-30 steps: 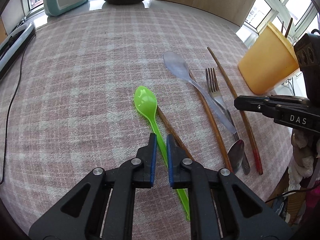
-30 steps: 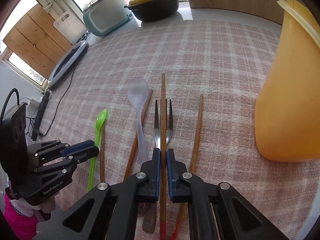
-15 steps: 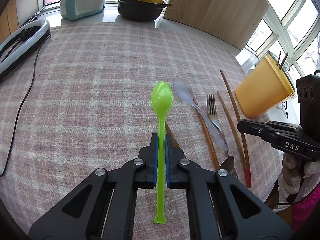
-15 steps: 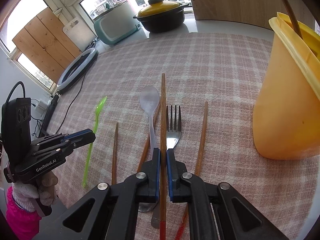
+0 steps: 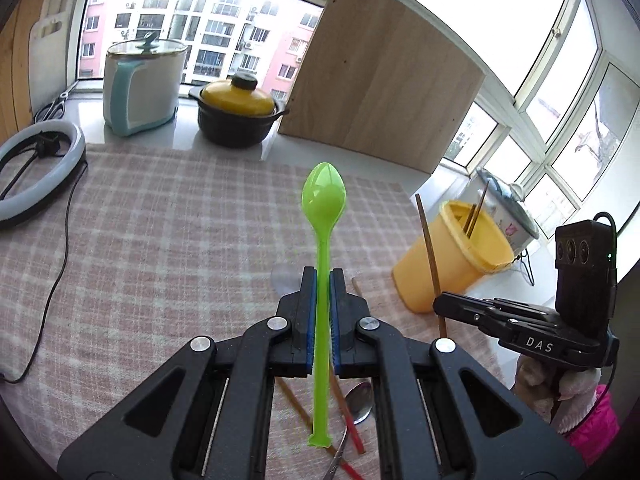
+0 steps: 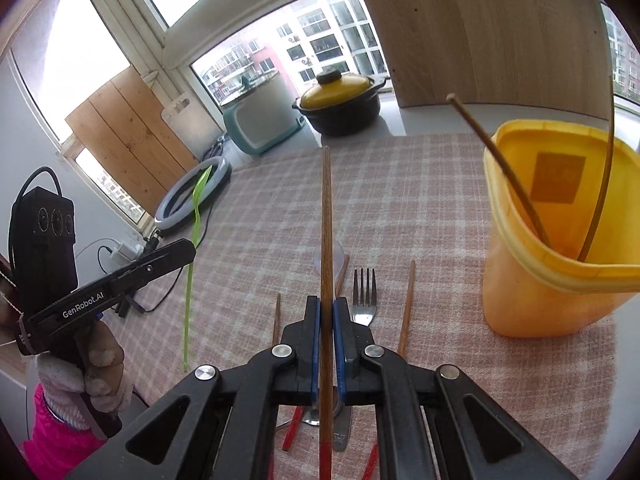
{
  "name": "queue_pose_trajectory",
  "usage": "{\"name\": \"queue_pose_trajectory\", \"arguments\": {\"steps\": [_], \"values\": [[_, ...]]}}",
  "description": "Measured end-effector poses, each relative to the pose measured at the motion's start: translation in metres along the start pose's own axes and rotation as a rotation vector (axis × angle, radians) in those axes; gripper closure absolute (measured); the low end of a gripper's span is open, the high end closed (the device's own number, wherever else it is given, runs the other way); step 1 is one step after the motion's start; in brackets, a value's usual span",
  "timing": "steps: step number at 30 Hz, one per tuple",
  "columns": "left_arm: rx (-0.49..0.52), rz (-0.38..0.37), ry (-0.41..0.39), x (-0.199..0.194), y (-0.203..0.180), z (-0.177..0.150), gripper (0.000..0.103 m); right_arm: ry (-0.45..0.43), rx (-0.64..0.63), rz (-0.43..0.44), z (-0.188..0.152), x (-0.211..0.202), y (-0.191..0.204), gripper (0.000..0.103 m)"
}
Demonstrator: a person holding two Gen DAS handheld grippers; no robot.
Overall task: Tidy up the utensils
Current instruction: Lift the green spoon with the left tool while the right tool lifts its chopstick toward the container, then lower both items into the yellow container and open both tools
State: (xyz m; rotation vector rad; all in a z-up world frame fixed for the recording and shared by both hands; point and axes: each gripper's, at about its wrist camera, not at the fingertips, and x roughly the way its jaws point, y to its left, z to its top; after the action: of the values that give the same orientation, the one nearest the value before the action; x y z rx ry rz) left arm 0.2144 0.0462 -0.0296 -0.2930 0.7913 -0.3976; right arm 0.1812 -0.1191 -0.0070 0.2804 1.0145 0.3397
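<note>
My left gripper (image 5: 322,276) is shut on the handle of a green plastic spoon (image 5: 323,200), held up off the cloth with its bowl pointing away. The right gripper (image 6: 326,305) is shut on a brown wooden chopstick (image 6: 326,216) with a red end, also lifted. A yellow plastic tub (image 6: 556,240) with two thin sticks in it stands right of the right gripper; the left wrist view shows the tub (image 5: 452,264) at the right. On the plaid cloth below lie a metal fork (image 6: 364,300), more chopsticks (image 6: 407,304) and a clear spoon, mostly hidden.
A ring light (image 5: 36,172) with its cable lies at the cloth's left edge. On the sill behind stand a black pot with a yellow lid (image 5: 236,116), a teal and white cooker (image 5: 140,88) and a wooden board (image 5: 380,96). A gloved hand (image 6: 88,376) holds the left gripper.
The left gripper closed on the green spoon and lifted it off the cloth. The right gripper rose with its chopstick. Both views tilted upward, showing the windows.
</note>
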Motion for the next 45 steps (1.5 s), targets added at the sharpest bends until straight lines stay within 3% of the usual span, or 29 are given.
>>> {"name": "queue_pose_trajectory", "arguments": {"steps": [13,20,29,39,45], "values": [[0.036,-0.128,-0.107,0.011,-0.077,0.045,0.099,-0.221,0.035,0.003,0.035,-0.077,-0.019,0.099],[0.092,-0.166,-0.128,0.026,-0.123,0.059,0.099,-0.297,0.077,-0.063,0.050,-0.100,-0.047,0.099],[0.127,-0.144,-0.181,0.061,-0.167,0.071,0.099,-0.377,0.117,-0.156,0.065,-0.117,-0.072,0.099],[0.071,-0.147,-0.249,0.094,-0.184,0.070,0.099,-0.462,0.137,-0.259,0.080,-0.124,-0.097,0.099],[0.089,-0.114,-0.238,0.112,-0.195,0.059,0.099,-0.487,0.159,-0.298,0.080,-0.116,-0.112,0.099]]}}
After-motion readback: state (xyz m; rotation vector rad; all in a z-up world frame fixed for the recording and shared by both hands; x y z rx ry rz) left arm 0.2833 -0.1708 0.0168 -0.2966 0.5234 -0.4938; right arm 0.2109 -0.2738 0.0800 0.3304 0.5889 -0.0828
